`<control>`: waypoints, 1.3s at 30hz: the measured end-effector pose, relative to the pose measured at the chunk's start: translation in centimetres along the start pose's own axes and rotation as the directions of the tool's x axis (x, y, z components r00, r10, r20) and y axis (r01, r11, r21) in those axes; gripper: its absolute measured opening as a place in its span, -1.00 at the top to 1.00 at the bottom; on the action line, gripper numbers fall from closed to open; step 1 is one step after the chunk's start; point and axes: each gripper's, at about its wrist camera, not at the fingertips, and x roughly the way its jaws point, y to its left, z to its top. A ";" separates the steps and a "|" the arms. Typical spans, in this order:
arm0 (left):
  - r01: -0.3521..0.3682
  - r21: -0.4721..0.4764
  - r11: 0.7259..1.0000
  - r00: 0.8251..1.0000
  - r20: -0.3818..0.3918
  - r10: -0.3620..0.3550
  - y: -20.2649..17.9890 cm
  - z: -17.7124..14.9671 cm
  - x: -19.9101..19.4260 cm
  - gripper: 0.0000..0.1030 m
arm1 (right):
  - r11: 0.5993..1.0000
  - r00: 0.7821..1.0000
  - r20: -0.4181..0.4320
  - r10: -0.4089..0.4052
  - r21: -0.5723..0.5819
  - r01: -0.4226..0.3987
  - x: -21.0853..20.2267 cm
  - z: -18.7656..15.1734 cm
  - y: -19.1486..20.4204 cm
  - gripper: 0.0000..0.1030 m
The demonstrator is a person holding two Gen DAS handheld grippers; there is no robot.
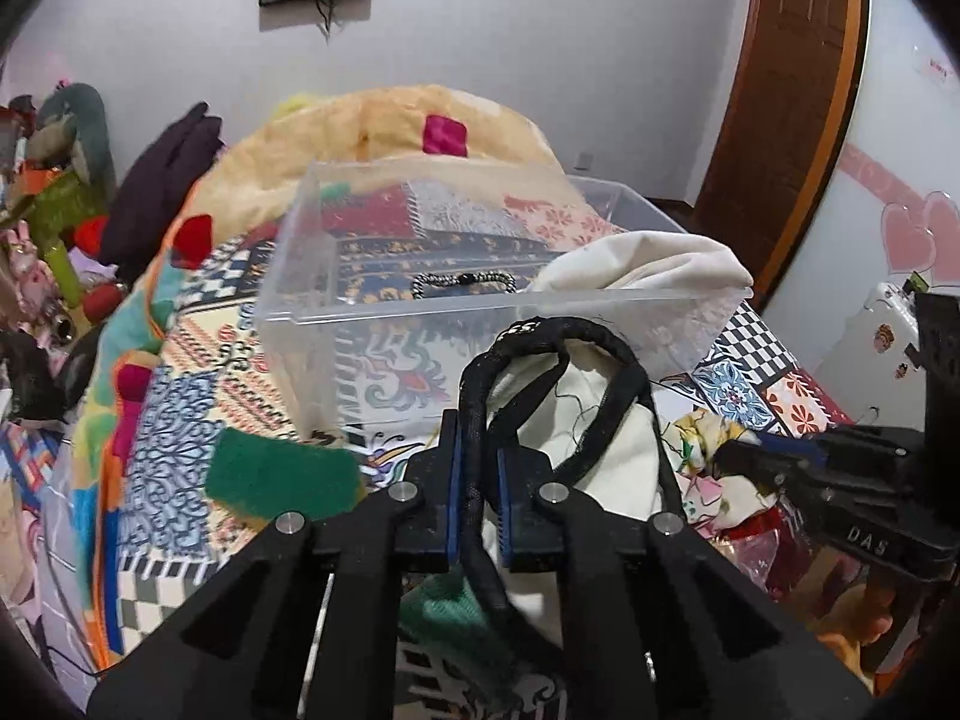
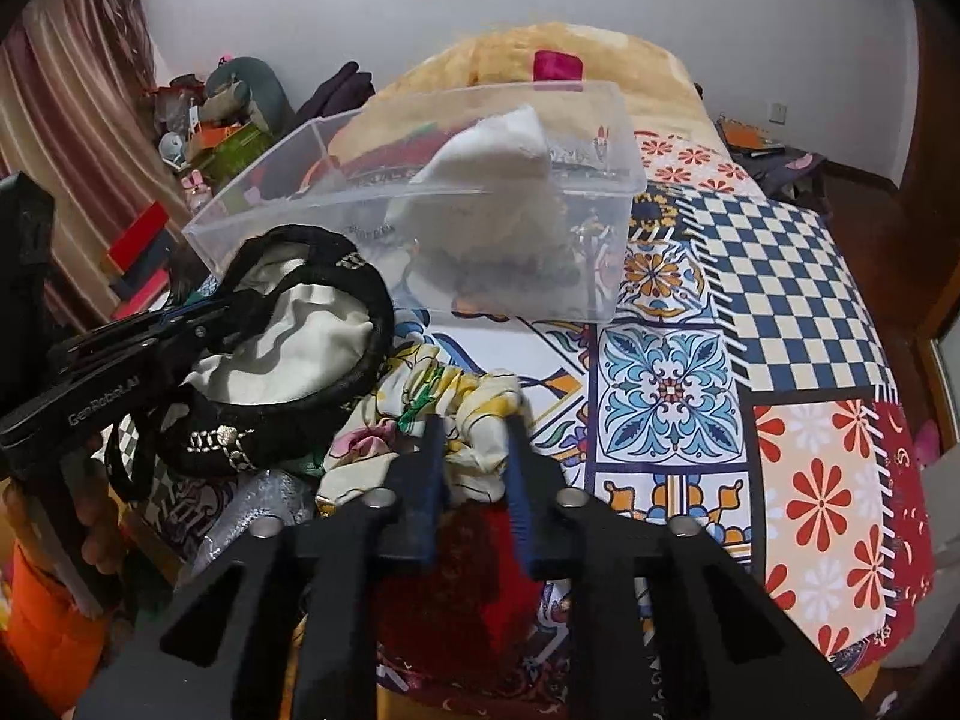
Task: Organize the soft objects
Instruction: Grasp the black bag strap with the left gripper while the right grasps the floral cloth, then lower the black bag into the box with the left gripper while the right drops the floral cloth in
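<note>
I have the left gripper [image 1: 485, 456] with its fingers clamped on the black braided strap [image 1: 474, 420] of the cream cloth bag [image 1: 591, 420], the strap running straight down between the blue pads; I judge the strap is the sensible hold, since it is thin and firm where the bag's body would only bunch. The bag lies on the bed's patchwork quilt [image 2: 672, 396], just ahead of those fingers. The right gripper [image 2: 477, 450] has its fingers closed on a crumpled floral silky scarf [image 2: 474, 414], yellow, white and green, a fold of it pinched at the fingertips, with a dark red cloth [image 2: 468, 594] beneath them. Beyond both pairs of fingers stands the clear plastic storage box [image 1: 288, 276], open-topped, already holding a folded cream cloth [image 2: 510, 150] and a black-and-white beaded band [image 1: 465, 282]. It sits near so that each soft thing needs only a short carry forward, I reckon. Both holds look ready for lifting.
</note>
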 end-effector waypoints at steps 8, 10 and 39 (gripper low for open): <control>0.024 0.007 1.000 0.995 0.094 -0.024 -0.2 0.6 -4.5 0.86 | 0.999 0.993 0.118 -0.026 -0.036 0.030 -3.2 0.7 0.9 0.83; 0.024 0.010 1.000 0.992 0.121 -0.025 -0.3 1.2 -5.6 0.86 | 0.997 0.988 0.146 -0.043 -0.051 0.051 -4.1 0.9 1.4 0.83; 0.014 -0.045 0.999 0.956 0.295 0.000 2.1 11.7 -5.6 0.86 | 0.990 0.922 0.380 -0.078 -0.080 0.117 -5.3 10.4 4.4 0.83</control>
